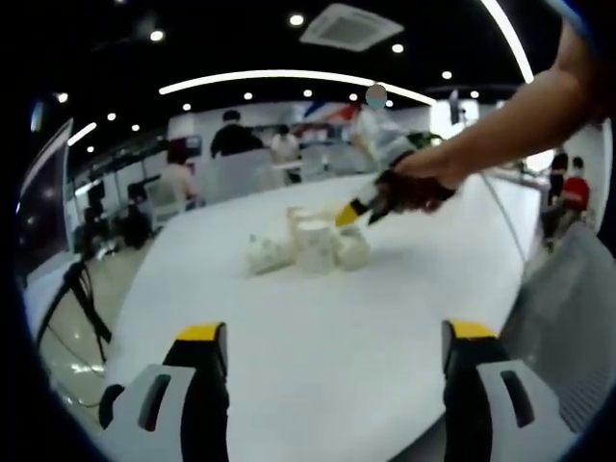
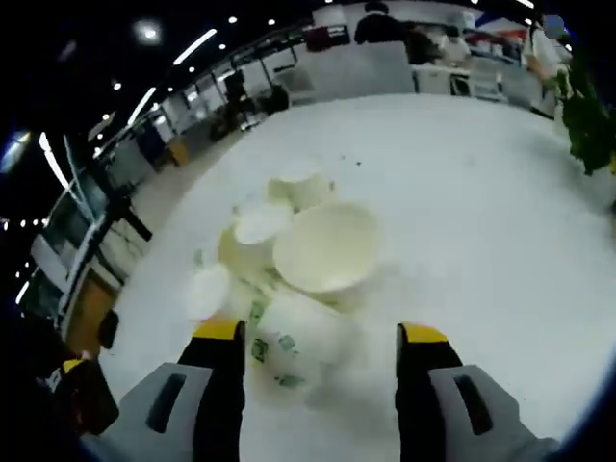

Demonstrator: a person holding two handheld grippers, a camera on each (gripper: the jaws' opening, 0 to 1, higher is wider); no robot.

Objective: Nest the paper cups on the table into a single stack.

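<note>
Left gripper (image 1: pixel 337 351) grey with black jaws, yellow tips, right gripper (image 2: pixel 320 351) alike

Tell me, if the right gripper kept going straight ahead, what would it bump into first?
Probably the paper cup lying on its side between the open jaws of the right gripper, with green marks on it. The wide-mouthed cup sits just past it. The picture is blurry, so depth is a guess.

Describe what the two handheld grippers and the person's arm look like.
The left gripper has two black jaws with yellow tips, each rising from a light grey housing with a dark slot. The right gripper looks the same in its own view: black jaws, yellow tips, grey slotted housings. In the left gripper view it appears dark with a yellow tip, held by a hand on a bare forearm; a blue sleeve edge shows at the top corner.
</note>
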